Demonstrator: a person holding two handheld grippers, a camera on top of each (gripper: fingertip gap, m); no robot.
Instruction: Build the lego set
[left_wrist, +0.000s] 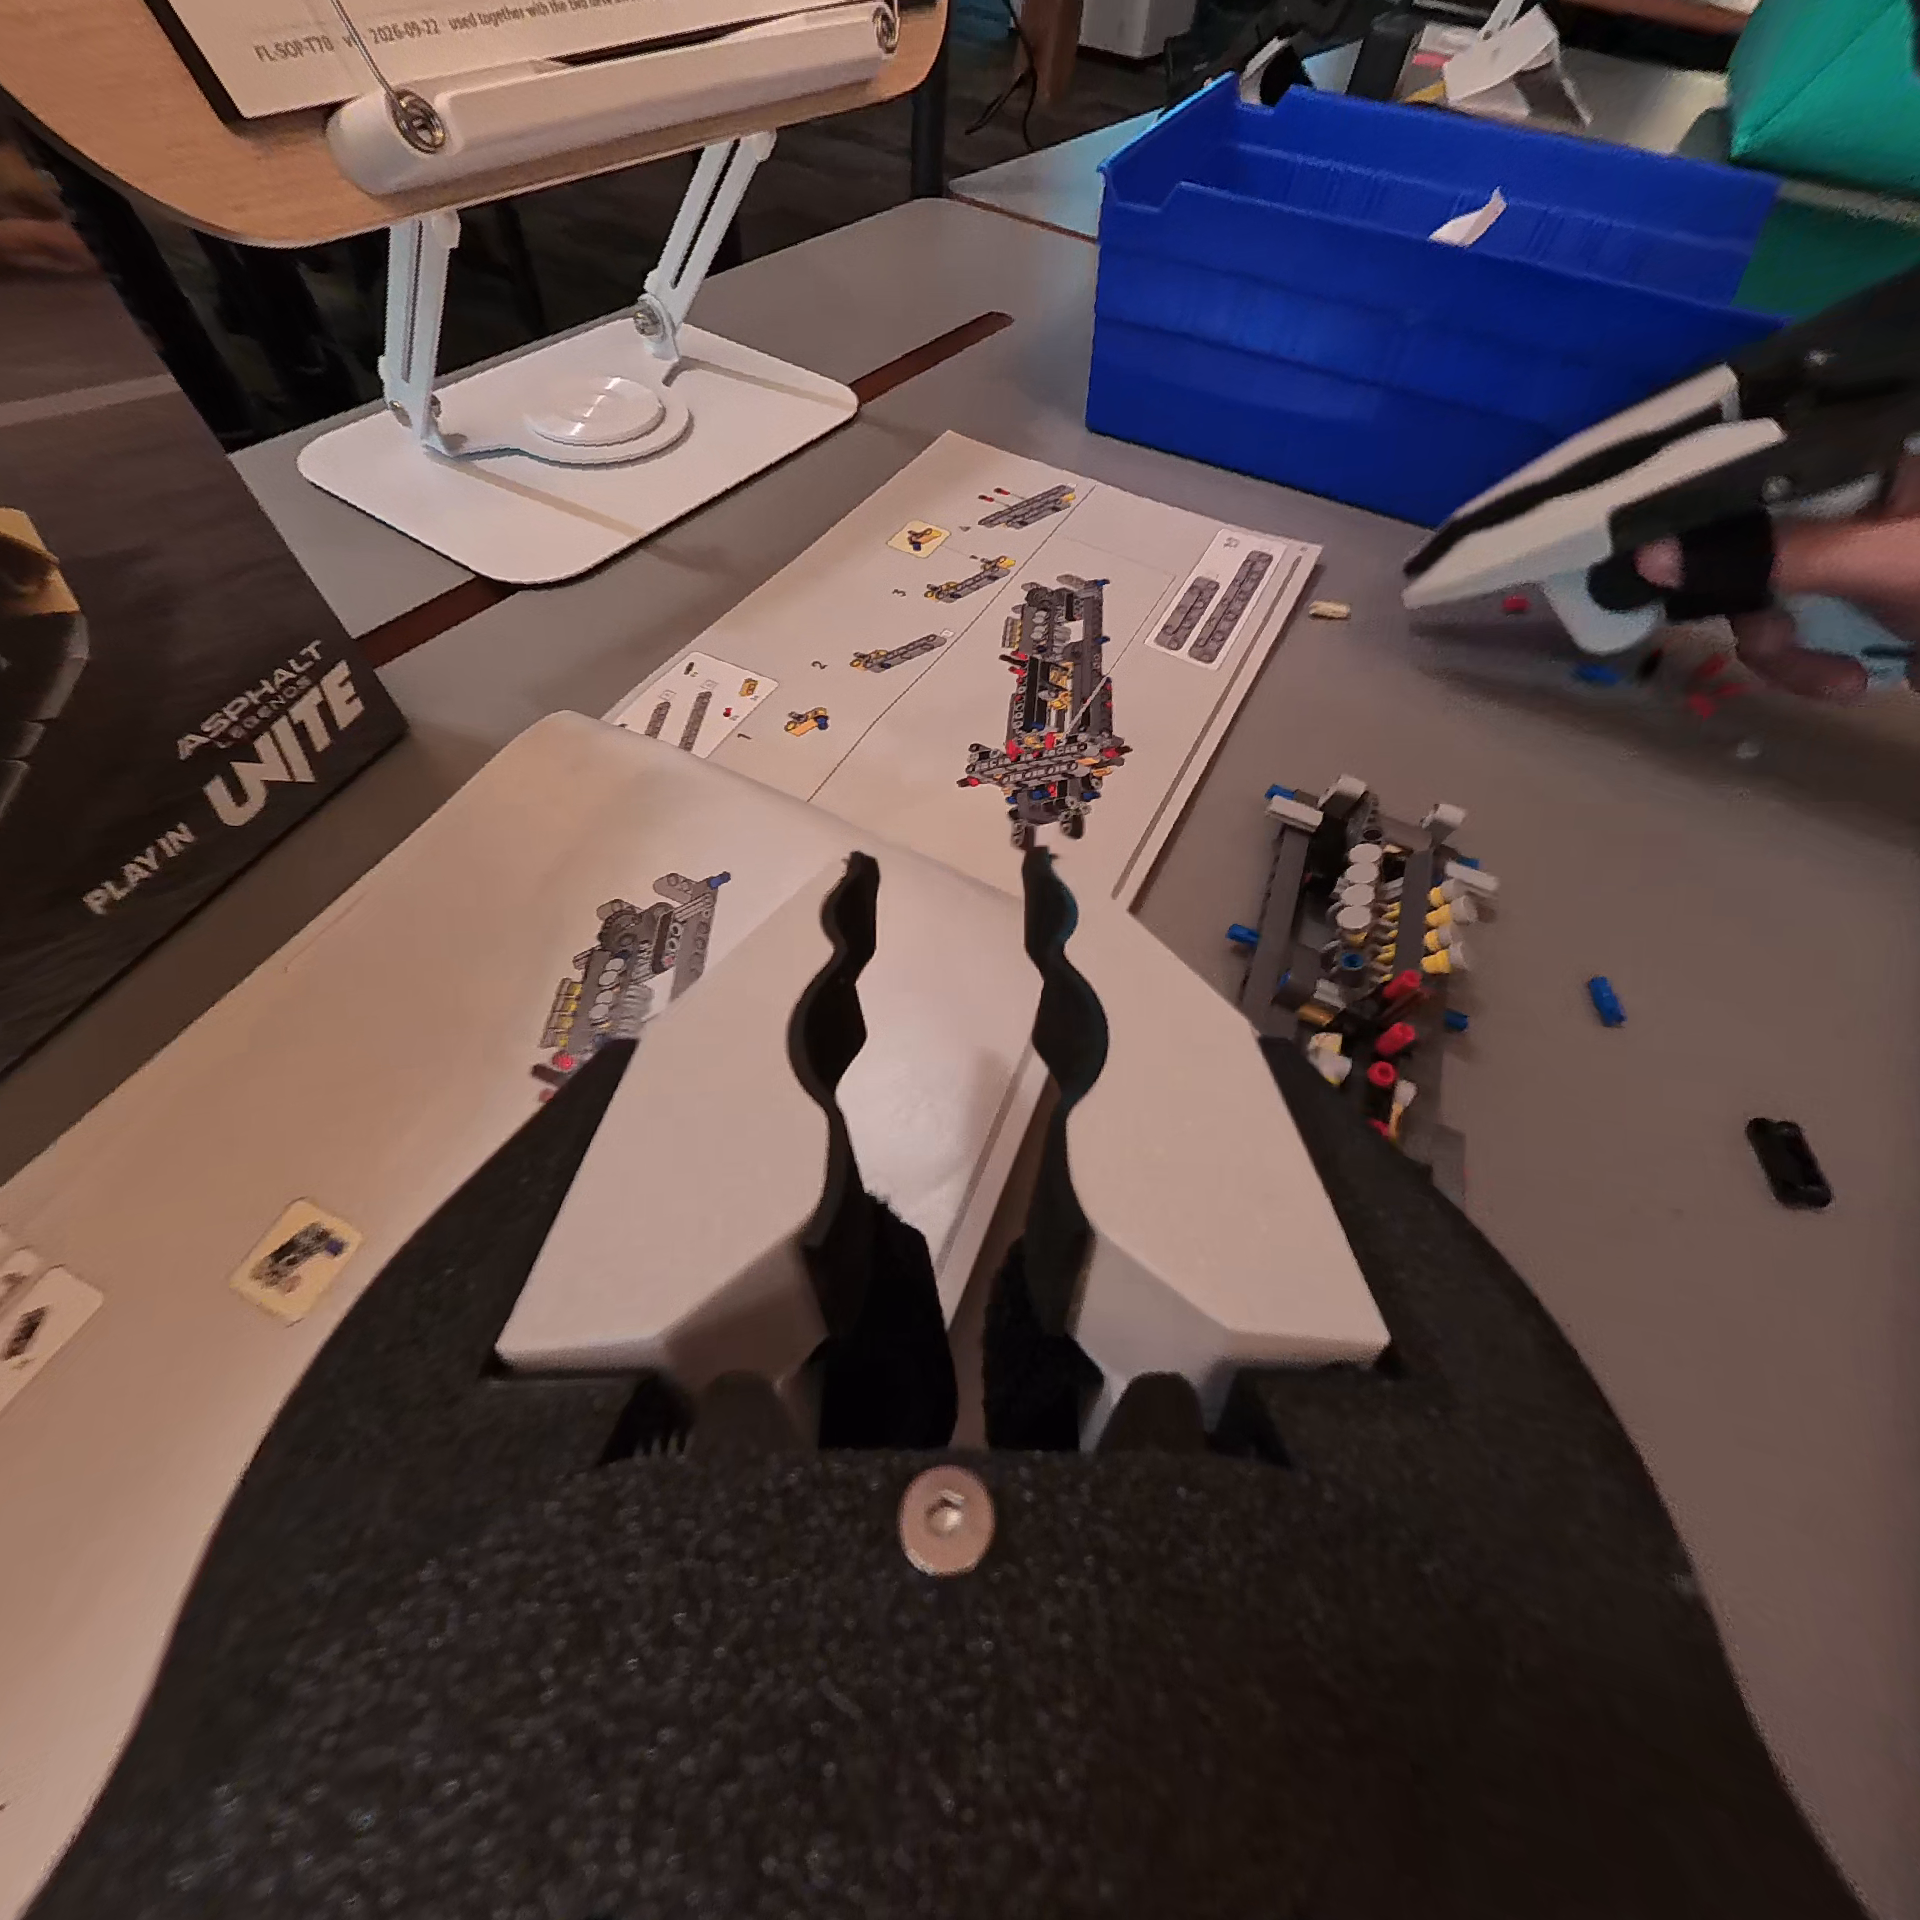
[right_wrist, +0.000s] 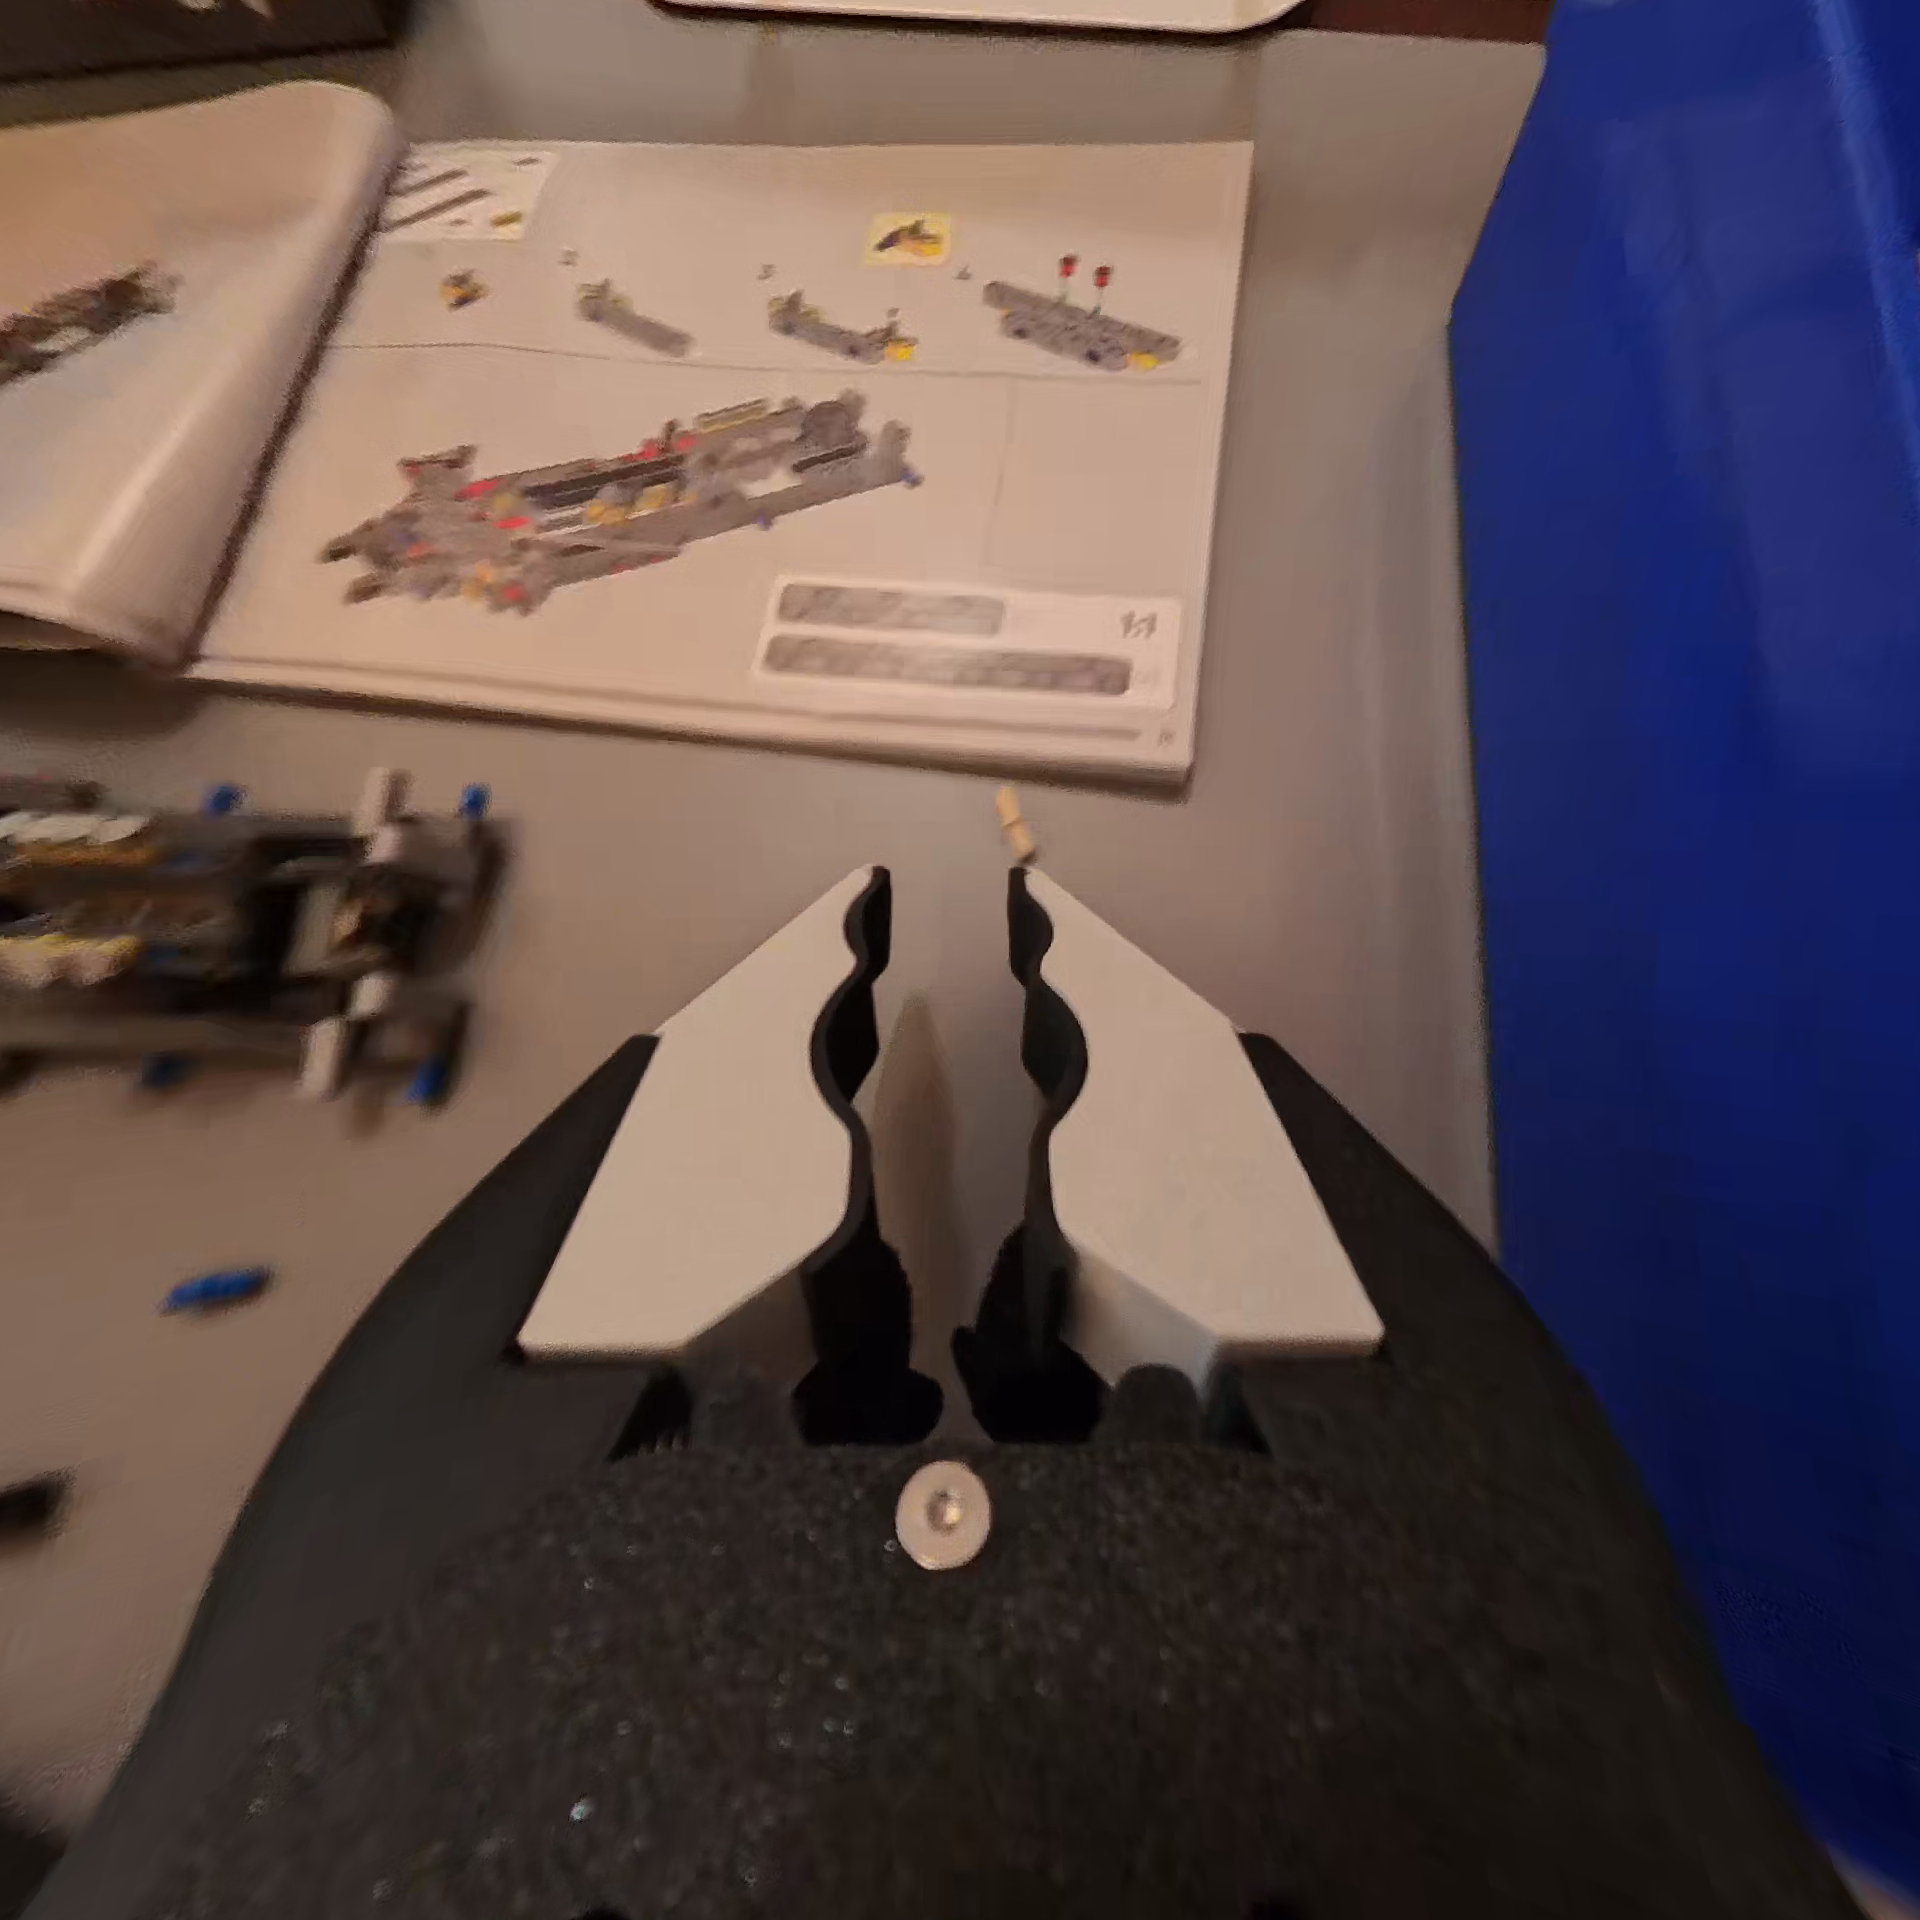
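Two open claws, left (left_wrist: 945, 862) and right (right_wrist: 948, 878); one booklet (right_wrist: 790, 436).

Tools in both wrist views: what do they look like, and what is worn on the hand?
Each tool, left and right, has two pale grey wedge-shaped fingers with wavy black inner pads, on a black textured body with one silver screw. The right hand wears a black fingerless glove.

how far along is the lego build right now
Done: a partly built grey chassis sits on the table beside the open instruction booklet. In hand: nothing; the left gripper and right gripper are both open and empty. Left: loose pieces, such as the tan pin and blue pin, still unattached.
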